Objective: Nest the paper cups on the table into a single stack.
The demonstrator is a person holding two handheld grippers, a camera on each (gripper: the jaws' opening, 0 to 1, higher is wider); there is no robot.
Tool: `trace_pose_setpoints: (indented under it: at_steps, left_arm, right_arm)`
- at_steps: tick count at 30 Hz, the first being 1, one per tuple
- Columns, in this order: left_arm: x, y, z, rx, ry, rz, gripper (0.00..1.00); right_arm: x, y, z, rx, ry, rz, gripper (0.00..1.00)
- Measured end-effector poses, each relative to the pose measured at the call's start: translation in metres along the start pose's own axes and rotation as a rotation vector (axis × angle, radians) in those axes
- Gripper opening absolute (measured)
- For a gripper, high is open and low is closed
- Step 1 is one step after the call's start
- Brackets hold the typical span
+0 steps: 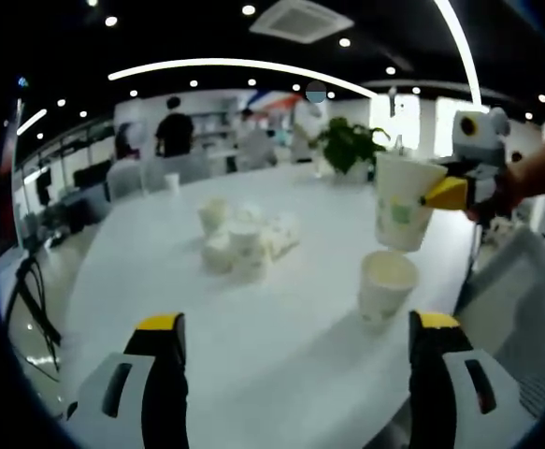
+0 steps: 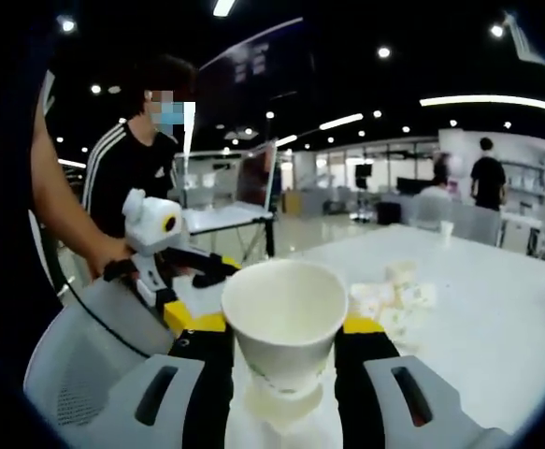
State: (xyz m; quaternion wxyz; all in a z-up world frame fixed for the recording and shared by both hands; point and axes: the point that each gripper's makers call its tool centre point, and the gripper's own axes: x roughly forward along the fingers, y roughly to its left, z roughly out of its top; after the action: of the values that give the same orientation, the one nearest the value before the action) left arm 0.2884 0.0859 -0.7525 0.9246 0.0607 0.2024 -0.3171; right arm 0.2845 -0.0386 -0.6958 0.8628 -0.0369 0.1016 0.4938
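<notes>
One raised cup (image 2: 281,323), clamped between the right gripper (image 2: 281,351) fingers, needs centring over the standing cup (image 1: 385,283) on the surface (image 1: 253,318) before lowering; left gripper (image 1: 295,351) wide open, empty.

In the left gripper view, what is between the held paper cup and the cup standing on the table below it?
Nothing. The held cup, gripped by the right gripper, hangs above the standing cup with only an open gap between them.

Far cup cluster (image 1: 244,238) blurred, lower cup (image 2: 281,412) partly hidden
</notes>
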Motion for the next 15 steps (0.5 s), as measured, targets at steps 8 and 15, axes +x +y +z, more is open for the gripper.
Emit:
trace_pose_setpoints:
  at_steps: [8, 15]
  left_arm:
    - [0.000, 0.000, 0.000, -0.003, 0.000, 0.003, 0.97]
    - [0.000, 0.002, 0.001, -0.005, -0.003, 0.008, 0.97]
  right_arm:
    - [0.007, -0.002, -0.019, 0.015, 0.020, -0.002, 0.39]
    - [0.011, 0.002, -0.032, 0.021, 0.044, 0.000, 0.40]
